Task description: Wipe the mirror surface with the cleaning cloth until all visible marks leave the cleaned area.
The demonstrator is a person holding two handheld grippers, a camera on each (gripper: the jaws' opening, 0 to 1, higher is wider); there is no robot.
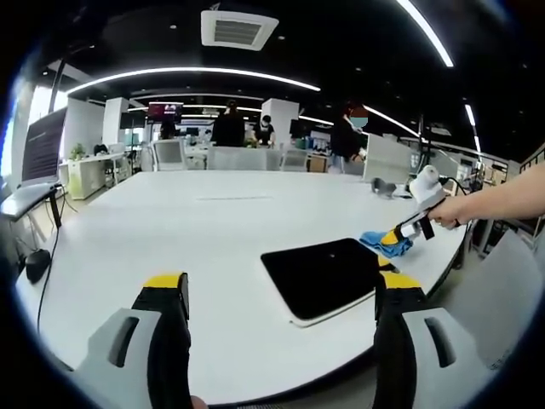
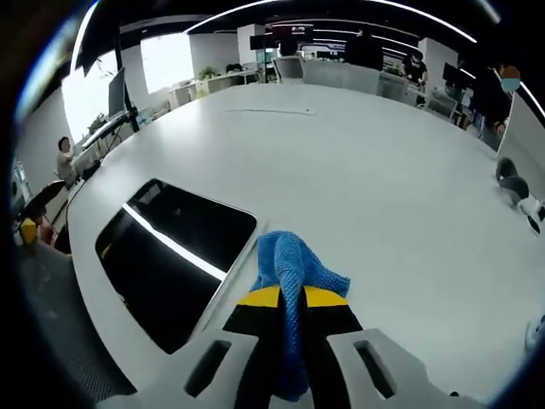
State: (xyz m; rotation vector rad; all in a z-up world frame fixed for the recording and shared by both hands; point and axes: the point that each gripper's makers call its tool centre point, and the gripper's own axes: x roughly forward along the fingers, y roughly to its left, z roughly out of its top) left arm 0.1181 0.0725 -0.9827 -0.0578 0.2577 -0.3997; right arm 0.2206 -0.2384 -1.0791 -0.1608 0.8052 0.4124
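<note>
A dark rectangular mirror (image 1: 328, 276) with a white rim lies flat on the big white table (image 1: 196, 230), just ahead of my left gripper (image 1: 281, 294), whose yellow-tipped jaws stand wide open with nothing between them. At the mirror's far right corner my right gripper (image 1: 397, 239), held by a person's hand, pinches a blue cleaning cloth (image 1: 379, 242). In the right gripper view that cloth (image 2: 292, 274) hangs bunched between the jaws of my right gripper (image 2: 291, 298), resting on the table right beside the mirror (image 2: 170, 251), which reflects a ceiling light strip.
Dark small objects (image 2: 511, 181) lie near the table's far right edge. Office chairs (image 1: 247, 158) and several people (image 1: 228, 128) stand beyond the table's far side. A desk with a monitor (image 2: 115, 98) sits off to one side of the table.
</note>
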